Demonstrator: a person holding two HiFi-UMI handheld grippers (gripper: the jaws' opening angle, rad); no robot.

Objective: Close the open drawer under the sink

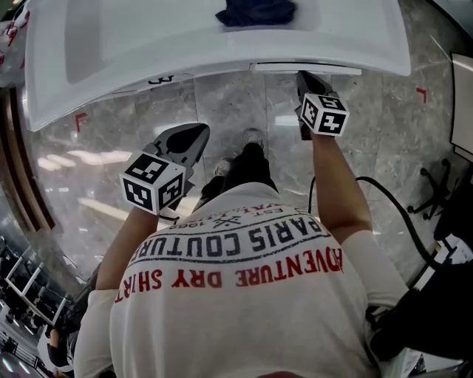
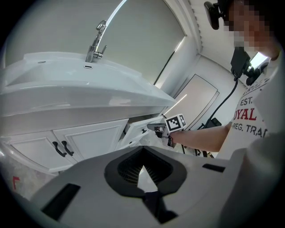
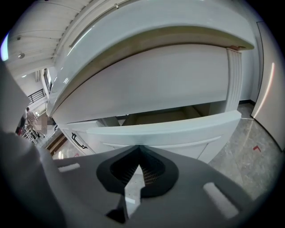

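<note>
The white drawer (image 3: pixel 178 130) under the sink counter (image 1: pixel 222 52) stands pulled out, its tan inside showing above the front panel. In the head view only its front edge (image 1: pixel 305 69) pokes out past the counter. My right gripper (image 1: pixel 304 77) is shut and empty, with its tips (image 3: pixel 139 165) right at the drawer front; contact cannot be told. My left gripper (image 1: pixel 199 133) is also shut and empty, held back over the floor to the left. In the left gripper view its tips (image 2: pixel 142 165) point at the drawer (image 2: pixel 141 128) and the right gripper's marker cube (image 2: pixel 176 122).
A faucet (image 2: pixel 95 42) rises from the sink. Two cabinet doors with black handles (image 2: pixel 62 148) sit left of the drawer. A dark blue cloth (image 1: pixel 256 11) lies on the counter. A black cable (image 1: pixel 395 221) crosses the marble floor at the right. The person's feet (image 1: pixel 250 140) stand before the cabinet.
</note>
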